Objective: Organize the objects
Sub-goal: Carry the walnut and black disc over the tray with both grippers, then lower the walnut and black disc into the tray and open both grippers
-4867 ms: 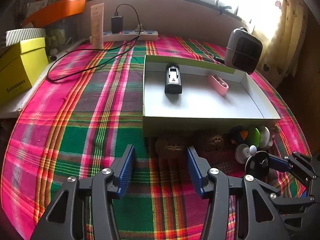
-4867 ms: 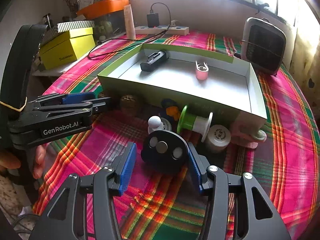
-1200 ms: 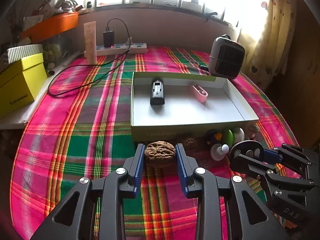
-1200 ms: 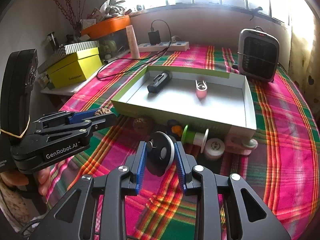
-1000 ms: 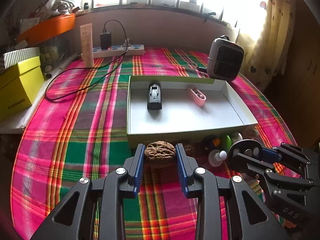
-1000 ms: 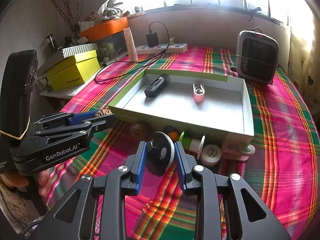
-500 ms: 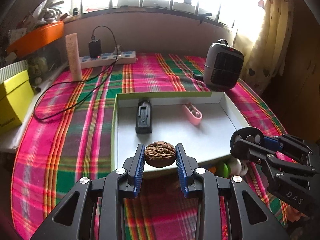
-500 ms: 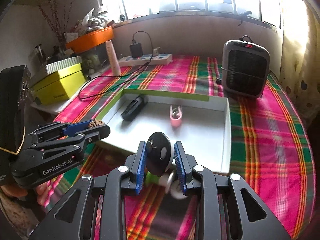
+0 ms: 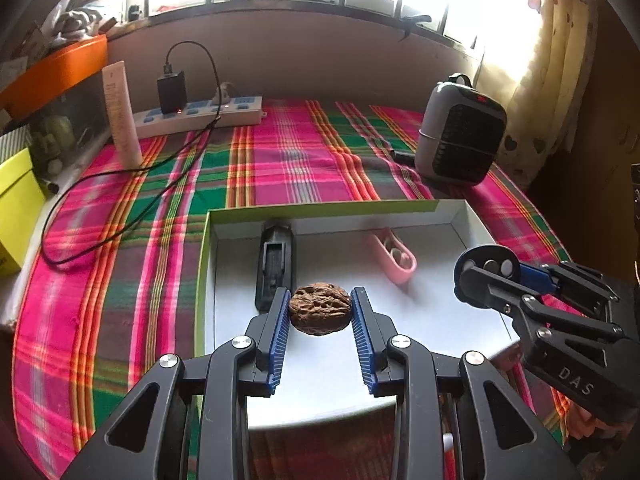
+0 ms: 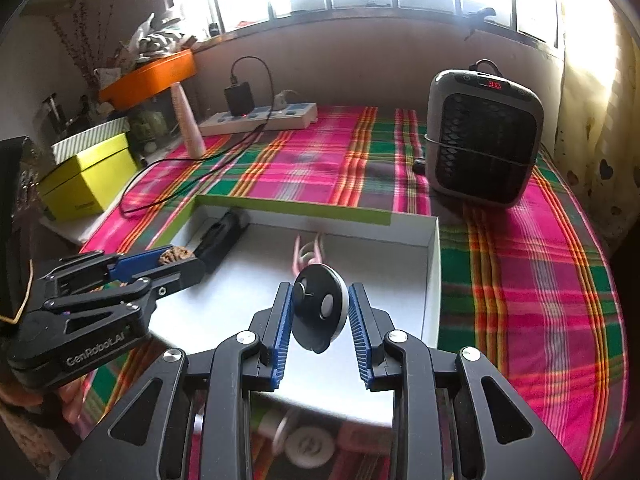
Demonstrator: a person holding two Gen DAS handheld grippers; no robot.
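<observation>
My left gripper (image 9: pixel 320 314) is shut on a brown walnut (image 9: pixel 320 313) and holds it above the left half of the shallow white box with a green rim (image 9: pixel 320 206). My right gripper (image 10: pixel 319 312) is shut on a black and white disc (image 10: pixel 319 307) and holds it above the box's right half (image 10: pixel 434 264). A black rectangular device (image 9: pixel 275 262) and a pink clip (image 9: pixel 394 256) lie inside the box. Each gripper shows in the other view, the right one (image 9: pixel 486 270) and the left one (image 10: pixel 176 258).
A grey heater (image 9: pixel 460 140) stands behind the box at the right. A power strip (image 9: pixel 200 114) with a black cable, a cream tube (image 9: pixel 120 114) and a yellow box (image 10: pixel 88 176) sit at the back left. Small spools (image 10: pixel 308 446) lie before the box's near wall.
Both grippers have risen and moved forward with their objects, from the cloth in front of the box to over its inside.
</observation>
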